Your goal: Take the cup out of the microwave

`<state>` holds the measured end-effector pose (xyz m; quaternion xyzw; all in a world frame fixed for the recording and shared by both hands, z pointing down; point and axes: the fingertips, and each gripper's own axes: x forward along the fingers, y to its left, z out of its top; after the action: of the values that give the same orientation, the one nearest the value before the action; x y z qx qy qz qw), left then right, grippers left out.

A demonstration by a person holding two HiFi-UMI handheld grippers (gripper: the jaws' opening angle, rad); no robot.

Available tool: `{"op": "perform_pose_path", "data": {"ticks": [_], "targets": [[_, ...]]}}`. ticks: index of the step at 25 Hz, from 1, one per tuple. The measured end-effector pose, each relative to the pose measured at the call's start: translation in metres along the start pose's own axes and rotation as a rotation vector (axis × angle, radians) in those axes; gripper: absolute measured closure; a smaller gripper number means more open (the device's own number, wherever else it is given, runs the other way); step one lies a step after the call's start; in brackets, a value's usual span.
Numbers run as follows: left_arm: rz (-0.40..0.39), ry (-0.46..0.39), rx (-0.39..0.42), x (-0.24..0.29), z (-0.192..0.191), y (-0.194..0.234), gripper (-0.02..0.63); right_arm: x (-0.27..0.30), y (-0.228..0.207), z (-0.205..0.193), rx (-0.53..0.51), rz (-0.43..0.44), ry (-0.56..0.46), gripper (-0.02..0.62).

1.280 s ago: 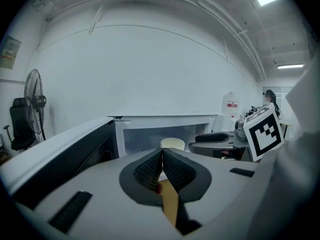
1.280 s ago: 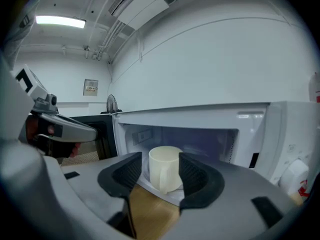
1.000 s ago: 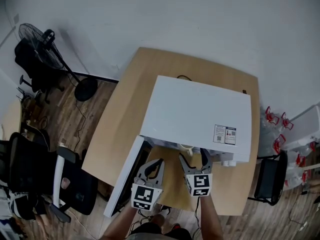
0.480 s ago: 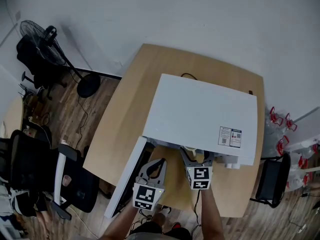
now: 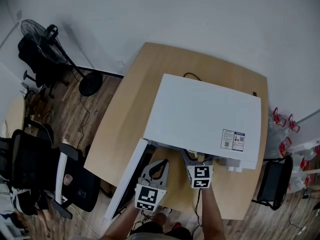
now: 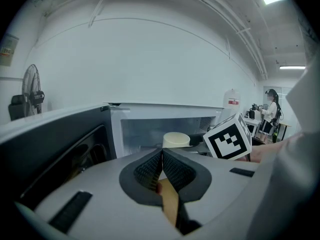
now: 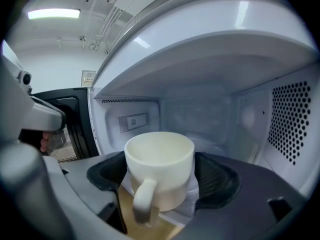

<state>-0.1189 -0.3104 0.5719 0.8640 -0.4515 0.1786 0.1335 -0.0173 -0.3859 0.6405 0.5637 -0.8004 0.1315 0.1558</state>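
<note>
Cup [image 7: 159,166] x1 inside microwave [image 5: 200,114] x1, between wide-spread R tool [image 5: 196,157] jaws, ungripped, L tool [image 6: 162,156] clenched, empty

Right gripper [image 5: 199,160]: advanced to microwave [image 5: 200,116] mouth, tips under its top edge; jaws slightly wider, cup [image 7: 159,168] now between them

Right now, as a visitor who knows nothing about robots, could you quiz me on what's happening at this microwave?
1. True or false: the microwave's door stands open.
2. Fill in: the left gripper's jaws are ___, with nothing between them.
3. The white cup stands between the jaws of: A, the left gripper; B, the right gripper; C, neither.

Key: 1 true. 2 together. 3 B; its jaws stand wide on either side of the cup, inside the microwave.
</note>
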Motion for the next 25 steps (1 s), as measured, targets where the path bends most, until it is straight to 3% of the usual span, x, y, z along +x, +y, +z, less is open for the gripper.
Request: {"op": "perform_pose_path", "data": {"ticks": [25], "targets": [[0.014,0.003,0.006,0.004,0.002,0.008,0.583,0.007,0.001,0.009,-0.008,0.021,-0.008,0.196]]}}
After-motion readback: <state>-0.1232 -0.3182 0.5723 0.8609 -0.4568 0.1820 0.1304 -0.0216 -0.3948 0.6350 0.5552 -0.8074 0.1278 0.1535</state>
